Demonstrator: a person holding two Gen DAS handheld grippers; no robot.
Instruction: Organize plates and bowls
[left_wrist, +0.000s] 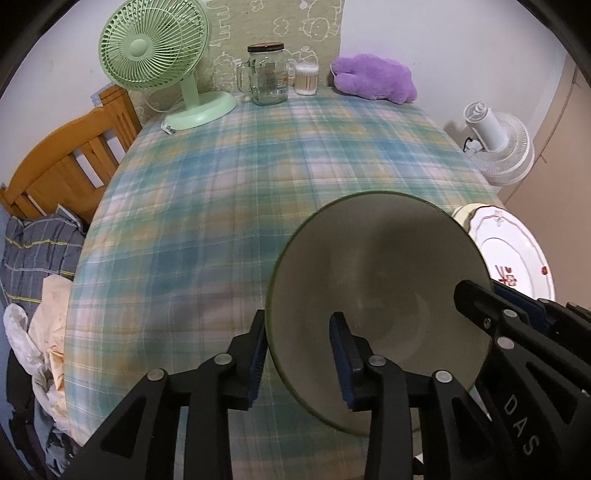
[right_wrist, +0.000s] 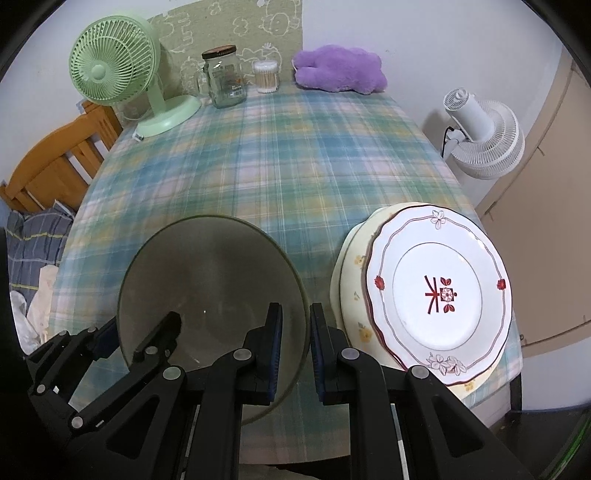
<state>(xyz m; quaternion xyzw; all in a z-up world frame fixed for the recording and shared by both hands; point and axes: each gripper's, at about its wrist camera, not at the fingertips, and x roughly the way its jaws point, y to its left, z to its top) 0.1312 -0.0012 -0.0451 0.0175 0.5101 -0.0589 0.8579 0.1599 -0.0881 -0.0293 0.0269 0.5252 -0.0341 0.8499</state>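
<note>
While both grippers meet at one dish, the grey-green bowl (left_wrist: 376, 295) sits on the checked tablecloth (left_wrist: 229, 206) near the table's front edge, at about five o'clock in the left wrist view and seven o'clock in the right. The left gripper (left_wrist: 301, 360) straddles the bowl's near-left rim with one blue pad outside and one inside, a clear gap showing on both sides, so its fingers stand loosely open around the rim without pressing it. The right gripper (right_wrist: 296, 356) has its pads nearly together on the bowl's right rim, pinching it. Just beside the bowl, at four o'clock in the right view, lies a white plate (right_wrist: 439, 291) with red flower marks, stacked on a cream plate (right_wrist: 354, 295) whose edge peeks out beneath; the bowl's rim comes close to this stack, though contact cannot be told. Well apart, along the far edge, stand a green fan (right_wrist: 118, 70) at eleven o'clock, a glass jar (right_wrist: 225, 79) and a tub of cotton swabs (right_wrist: 266, 76) at twelve, and a purple plush toy (right_wrist: 338, 68) at one. Off the table, a white fan (right_wrist: 480, 136) stands at two o'clock, and a wooden chair (left_wrist: 70, 155) with heaped clothes (left_wrist: 33, 258) at nine.
</note>
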